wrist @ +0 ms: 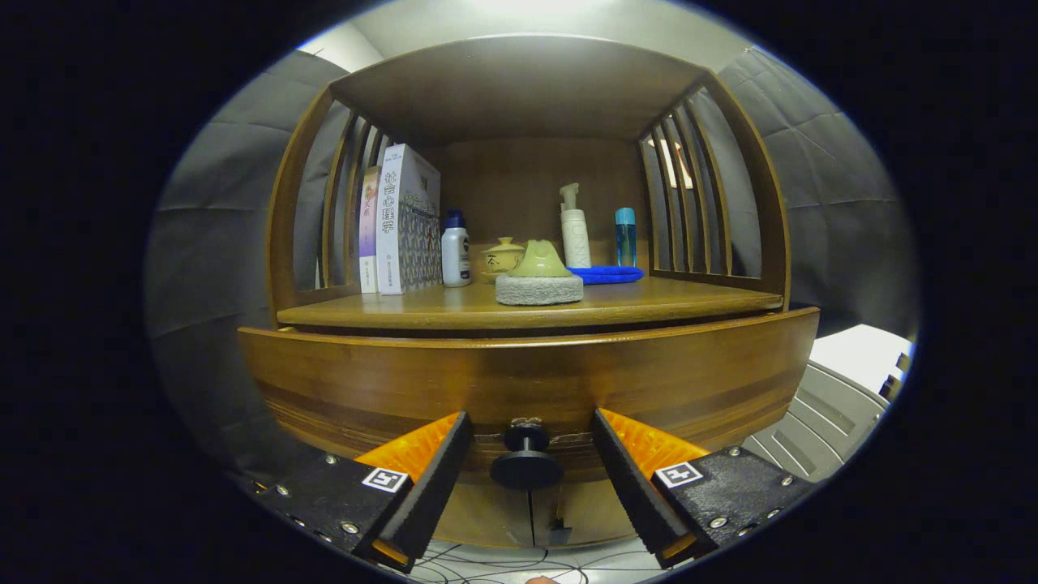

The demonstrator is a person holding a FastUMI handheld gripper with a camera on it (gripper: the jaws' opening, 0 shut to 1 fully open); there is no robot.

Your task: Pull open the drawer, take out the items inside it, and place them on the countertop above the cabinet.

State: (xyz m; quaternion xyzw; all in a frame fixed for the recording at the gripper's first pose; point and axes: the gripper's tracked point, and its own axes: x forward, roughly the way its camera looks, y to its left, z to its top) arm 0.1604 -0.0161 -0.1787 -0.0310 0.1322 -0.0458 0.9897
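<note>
A wooden cabinet fills the view, with its drawer front (527, 381) pulled a little out from under the countertop (649, 304). A round black knob (526, 458) sticks out of the drawer front. My gripper (529, 442) is open, its two fingers standing either side of the knob without touching it. The drawer's inside is hidden from here. On the countertop just beyond the drawer sits a grey scrubbing pad with a green handle (539, 277).
Under the shelf roof, the countertop carries two upright books (405, 219), a white bottle with a blue cap (456, 250), a small lidded bowl (501, 258), a white pump bottle (575, 229), a blue bottle (625, 237) and a blue cloth (606, 274). Slatted sides flank it. Cables lie on the floor below.
</note>
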